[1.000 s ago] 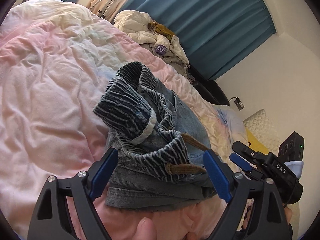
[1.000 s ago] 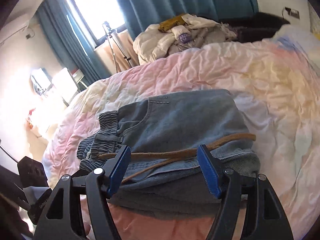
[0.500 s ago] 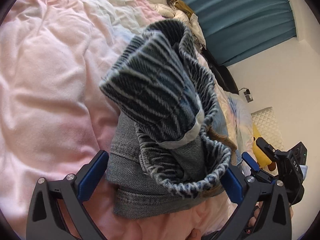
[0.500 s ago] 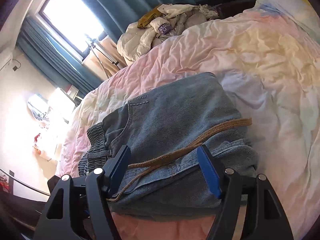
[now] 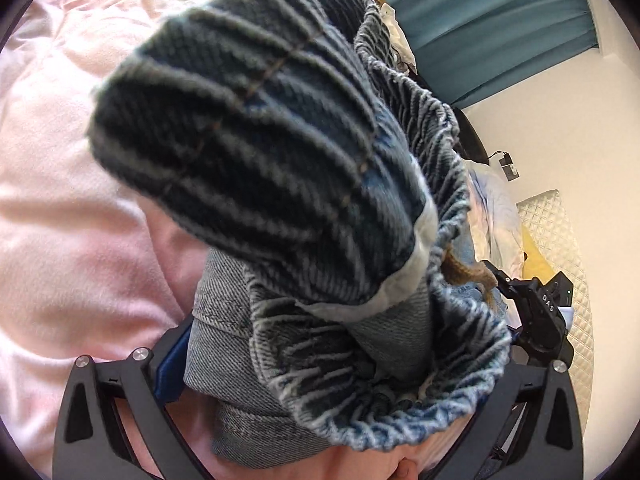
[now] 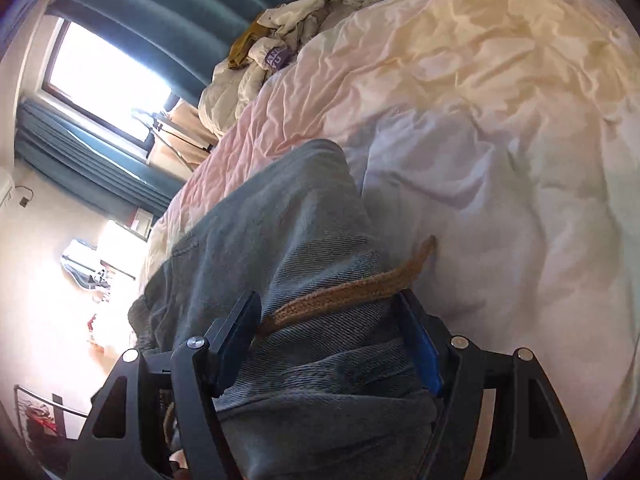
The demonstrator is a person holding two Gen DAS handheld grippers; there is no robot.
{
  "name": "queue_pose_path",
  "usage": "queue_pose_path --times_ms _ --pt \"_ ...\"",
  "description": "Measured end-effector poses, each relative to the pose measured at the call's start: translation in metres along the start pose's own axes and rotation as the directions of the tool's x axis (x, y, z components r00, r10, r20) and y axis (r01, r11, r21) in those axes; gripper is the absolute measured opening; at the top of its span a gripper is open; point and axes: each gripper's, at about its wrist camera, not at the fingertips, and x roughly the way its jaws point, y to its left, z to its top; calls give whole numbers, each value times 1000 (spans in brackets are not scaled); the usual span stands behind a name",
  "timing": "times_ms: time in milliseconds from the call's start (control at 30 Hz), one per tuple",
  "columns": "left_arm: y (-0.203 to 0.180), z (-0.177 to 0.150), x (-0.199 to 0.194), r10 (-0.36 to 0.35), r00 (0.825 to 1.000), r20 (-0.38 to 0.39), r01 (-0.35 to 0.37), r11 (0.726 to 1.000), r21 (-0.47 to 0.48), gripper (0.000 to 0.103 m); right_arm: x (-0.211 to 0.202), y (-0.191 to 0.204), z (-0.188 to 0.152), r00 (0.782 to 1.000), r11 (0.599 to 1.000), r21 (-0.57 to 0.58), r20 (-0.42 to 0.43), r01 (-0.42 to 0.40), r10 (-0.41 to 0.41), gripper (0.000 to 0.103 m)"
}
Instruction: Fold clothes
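Straddling the folded denim shorts (image 5: 224, 344) with my left gripper (image 5: 332, 364) spread wide; right gripper (image 6: 332, 344) opening astride them; next, clamp and lift.

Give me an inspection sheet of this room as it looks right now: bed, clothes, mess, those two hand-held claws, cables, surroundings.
Surface: crumpled pink and cream quilt on a bed.
Job's things: folded blue denim trousers with ribbed elastic waistband and brown drawstring, lying on the quilt.
Clutter: heap of pale clothes at the bed's far end.
Grippers: left gripper wide open around the waistband end; right gripper straddles the folded denim, jaws opening, grip unclear.
Cables: black lead and plug on the white wall.
Surroundings: teal curtains, bright window, quilted cream headboard.
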Motion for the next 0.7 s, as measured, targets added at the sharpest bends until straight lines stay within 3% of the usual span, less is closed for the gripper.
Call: queue_pose_path --times_ms 167,367,467,533,700 --pt "9 3 5 -62 998 -19 61 997 -38 103 20 -19 2 999 998 65 -41 -11 14 75" --pt "8 5 6 -48 998 -40 46 998 -48 103 26 -24 1 996 996 42 -32 -78 79 77" --pt "3 4 1 -14 999 -35 13 999 -36 96 25 -12 -1 999 999 -27 -21 -35 35 61" --pt "-1 3 -3 12 1000 -24 -13 1000 -21 86 21 -2 -3 1000 997 -81 -5 0 0 44" --pt "-22 -3 -17 101 995 12 -101 994 43 63 6 24 -7 998 981 -188 50 47 -39 26"
